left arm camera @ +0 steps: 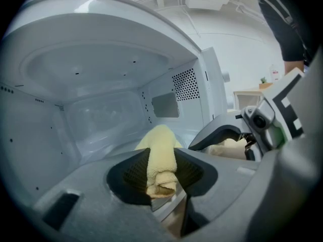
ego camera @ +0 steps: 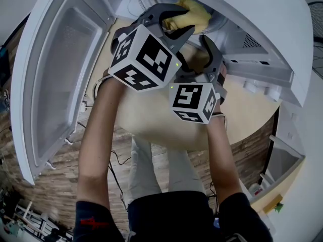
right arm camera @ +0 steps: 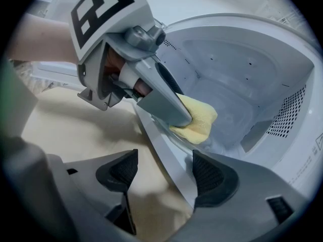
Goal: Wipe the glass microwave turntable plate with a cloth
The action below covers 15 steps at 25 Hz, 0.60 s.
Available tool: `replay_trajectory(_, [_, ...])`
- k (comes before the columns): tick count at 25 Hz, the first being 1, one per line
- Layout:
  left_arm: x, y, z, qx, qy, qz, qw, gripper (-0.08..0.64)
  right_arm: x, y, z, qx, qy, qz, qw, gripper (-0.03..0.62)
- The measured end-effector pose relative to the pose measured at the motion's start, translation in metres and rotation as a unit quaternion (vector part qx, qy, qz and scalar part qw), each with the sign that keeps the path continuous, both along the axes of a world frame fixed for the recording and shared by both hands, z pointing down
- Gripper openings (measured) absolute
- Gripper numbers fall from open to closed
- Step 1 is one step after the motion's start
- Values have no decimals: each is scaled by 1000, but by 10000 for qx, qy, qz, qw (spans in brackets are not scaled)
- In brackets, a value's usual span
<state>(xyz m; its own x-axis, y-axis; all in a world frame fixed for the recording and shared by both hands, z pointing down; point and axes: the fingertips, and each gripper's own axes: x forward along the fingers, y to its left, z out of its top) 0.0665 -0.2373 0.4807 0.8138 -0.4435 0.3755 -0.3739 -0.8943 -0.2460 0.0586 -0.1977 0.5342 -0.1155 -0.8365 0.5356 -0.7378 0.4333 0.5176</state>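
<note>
The wiping step looks to be just under way. The left hand-held gripper (left arm camera: 161, 174) is clenched on a rolled yellow cloth (left arm camera: 161, 153) and reaches into the microwave (ego camera: 262, 14), whose door (ego camera: 55, 74) stands swung wide open. In the right gripper view the cloth's free end lies on the cavity floor just inside the microwave's front sill. It seems to rest on the glass turntable plate (right arm camera: 214, 139), which shows only as a faint clear surface with a pale curved rim under the cloth, so the plate appears to sit in place inside the microwave. The right hand-held gripper (right arm camera: 166, 173) is released and grasps nothing. Its jaws stand apart just outside the microwave's opening, with the front sill running between them and the beige counter (right arm camera: 70, 130) below. The next move probably calls for pressing the cloth flat and sweeping it round the plate. The plate may turn or slide under the cloth, so the free gripper may need to pinch its near rim to steady it.
</note>
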Motion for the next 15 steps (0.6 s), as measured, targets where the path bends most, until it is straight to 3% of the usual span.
replay_trajectory(15, [-22,-25,0,12,-200,-825,9964,133,1,0,0,-5,8,7,10000,298])
